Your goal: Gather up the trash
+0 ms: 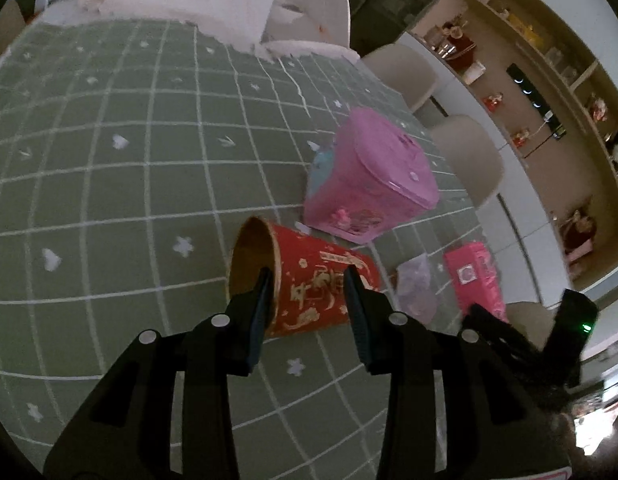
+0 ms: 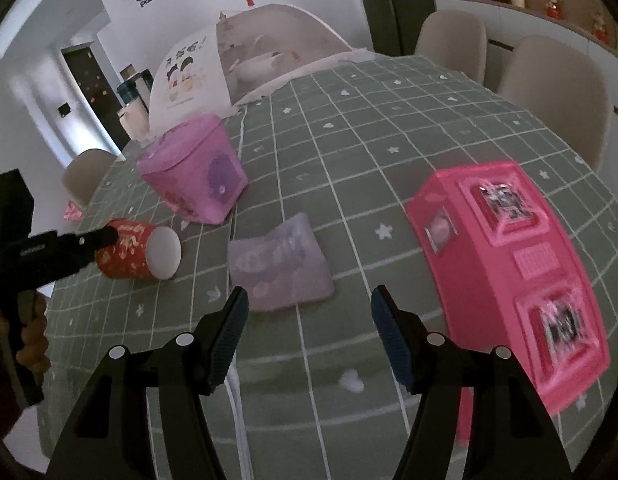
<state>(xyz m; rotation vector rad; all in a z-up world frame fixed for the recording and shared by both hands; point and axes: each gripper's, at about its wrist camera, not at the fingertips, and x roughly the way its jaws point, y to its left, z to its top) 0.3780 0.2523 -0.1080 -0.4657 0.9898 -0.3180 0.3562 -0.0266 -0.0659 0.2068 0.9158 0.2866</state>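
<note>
The left gripper (image 1: 307,280) straddles a red cup (image 1: 305,280) lying on its side on the green-check tabletop (image 1: 109,184), fingers spread, one inside the open mouth and one against the outer wall. The right gripper (image 2: 305,304) hangs over the cloth, fingers spread and holding nothing, just short of a crumpled lilac wrapper (image 2: 279,266). The cup, being round, could roll away if the fingers close off-centre, or its thin wall could buckle under the squeeze; the flat wrapper may slide ahead of the fingers. Counted on the cloth: one cup, one wrapper, one purple box (image 2: 193,172), one pink box (image 2: 509,276).
</note>
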